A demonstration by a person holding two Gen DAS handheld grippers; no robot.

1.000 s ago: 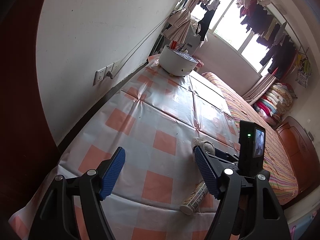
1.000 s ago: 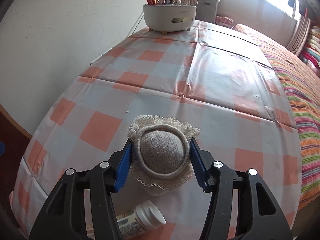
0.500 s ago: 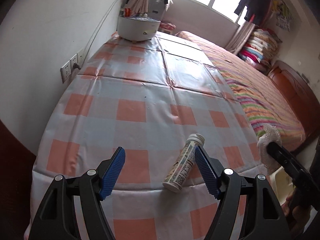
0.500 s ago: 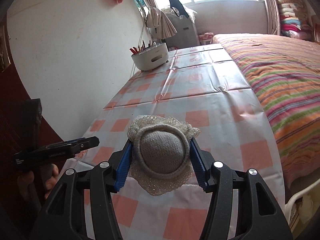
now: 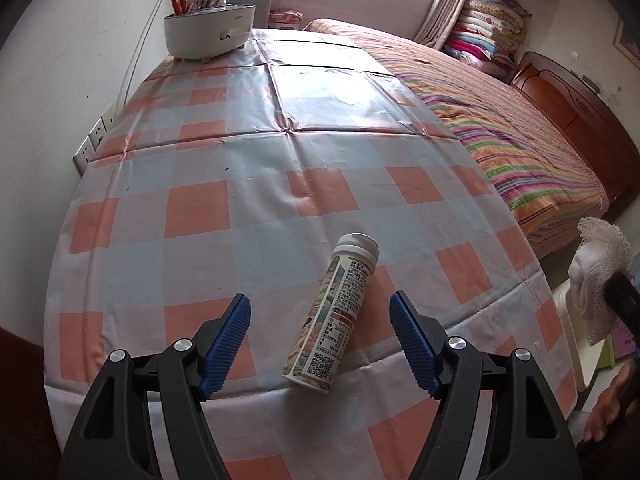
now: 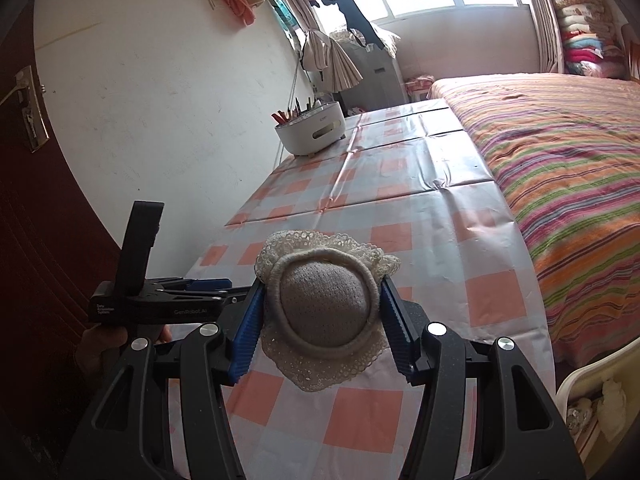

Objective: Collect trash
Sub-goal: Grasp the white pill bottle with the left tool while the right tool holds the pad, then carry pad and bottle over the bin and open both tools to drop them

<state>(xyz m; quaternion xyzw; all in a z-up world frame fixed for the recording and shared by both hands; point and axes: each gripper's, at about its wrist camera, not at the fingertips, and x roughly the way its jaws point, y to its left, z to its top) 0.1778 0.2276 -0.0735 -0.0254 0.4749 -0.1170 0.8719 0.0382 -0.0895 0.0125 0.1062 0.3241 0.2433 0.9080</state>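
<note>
A glossy, creased plastic cloth [image 5: 256, 216] covers the bench. The tube [image 5: 340, 312] looks smooth with a printed paper label. The pad [image 6: 324, 312] is matt knit edged with lace.

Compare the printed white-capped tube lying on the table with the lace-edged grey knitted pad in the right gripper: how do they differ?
The printed white-capped tube is a hard, glossy cylinder; the lace-edged grey knitted pad is soft, round and frilled. The tube lies on its side on the checked tablecloth, ungripped between the open left gripper pads; the pad is clamped in the right gripper, off the table. Both are small.

Both wrist views close above checked tablecloth [image 5: 256, 184], facing window
</note>
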